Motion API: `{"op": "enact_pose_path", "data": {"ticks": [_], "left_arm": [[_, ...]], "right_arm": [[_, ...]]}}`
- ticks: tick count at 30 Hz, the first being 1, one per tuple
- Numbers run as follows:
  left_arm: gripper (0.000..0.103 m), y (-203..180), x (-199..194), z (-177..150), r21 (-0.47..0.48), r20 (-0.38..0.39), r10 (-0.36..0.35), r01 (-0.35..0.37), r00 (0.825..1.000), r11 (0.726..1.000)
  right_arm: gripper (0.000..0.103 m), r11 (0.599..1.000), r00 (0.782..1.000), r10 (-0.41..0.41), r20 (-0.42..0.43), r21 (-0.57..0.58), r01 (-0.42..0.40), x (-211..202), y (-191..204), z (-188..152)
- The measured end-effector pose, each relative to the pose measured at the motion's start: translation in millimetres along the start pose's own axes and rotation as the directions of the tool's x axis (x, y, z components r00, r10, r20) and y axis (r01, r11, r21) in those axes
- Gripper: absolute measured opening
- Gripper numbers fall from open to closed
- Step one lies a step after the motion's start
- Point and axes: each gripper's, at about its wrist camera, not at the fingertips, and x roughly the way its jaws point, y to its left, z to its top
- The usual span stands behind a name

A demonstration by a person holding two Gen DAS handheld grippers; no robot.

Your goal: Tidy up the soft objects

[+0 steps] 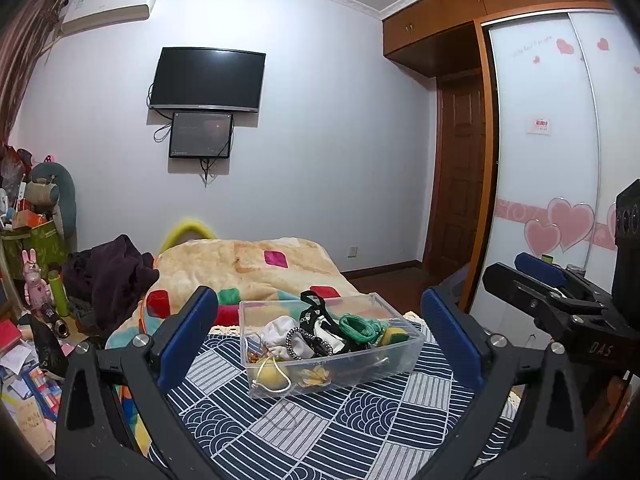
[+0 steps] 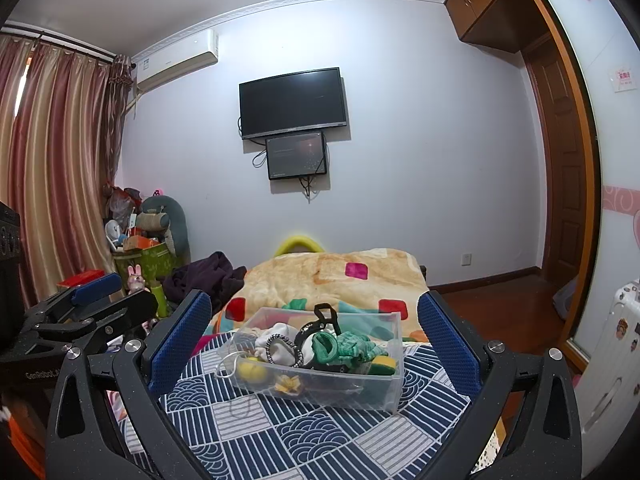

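A clear plastic box (image 1: pixel 412 340) (image 2: pixel 390 376) stands on a blue-and-white patterned cloth (image 1: pixel 312 432) (image 2: pixel 304 432) on the bed. It holds several soft items: a white pouch (image 1: pixel 280 330), a green fabric bundle (image 1: pixel 358 326) (image 2: pixel 344 346), black straps (image 1: pixel 316 314) (image 2: pixel 326 316), a yellow ball (image 1: pixel 270 374) (image 2: pixel 250 370). My left gripper (image 1: pixel 320 332) is open and empty, just short of the box, its blue pads either side. My right gripper (image 2: pixel 316 334) is open and empty, likewise in front of the box.
A beige blanket with coloured squares (image 1: pixel 256 268) (image 2: pixel 340 276) covers the bed beyond. Dark clothing (image 1: pixel 112 276) lies at the bed's left. Cluttered toys and bags (image 1: pixel 36 240) stand left. A wardrobe (image 1: pixel 552 152) and wooden door (image 2: pixel 560 184) stand right.
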Motion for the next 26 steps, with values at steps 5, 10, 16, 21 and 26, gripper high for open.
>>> {"op": "enact_pose_path", "data": {"ticks": [5,10,16,21,26], "left_arm": [[0.103,2.7,0.6,-3.3,-0.011,0.002,-0.004,0.004,1.0,1.0],[0.103,3.0,1.6,-4.5,-0.012,-0.006,-0.013,0.012,1.0,1.0],[0.103,3.0,2.1,-4.0,-0.009,-0.008,-0.022,0.022,1.0,1.0],[0.103,1.6,1.1,-2.5,-0.012,-0.013,-0.03,0.03,0.999,0.999],[0.103,-0.7,1.7,-1.3,0.001,-0.023,-0.024,0.024,0.999,1.0]], "right_arm": [[0.103,1.0,1.0,0.001,0.001,0.0,-0.001,-0.1,0.1,0.0],[0.103,1.0,1.0,0.0,-0.002,-0.002,0.0,0.3,0.6,1.0],[0.103,1.0,1.0,0.001,-0.009,-0.003,-0.001,1.5,1.9,0.4],[0.103,1.0,1.0,0.004,-0.013,-0.005,-0.004,3.2,1.3,0.0],[0.103,1.0,1.0,0.005,-0.015,-0.004,-0.005,3.8,1.3,0.1]]}}
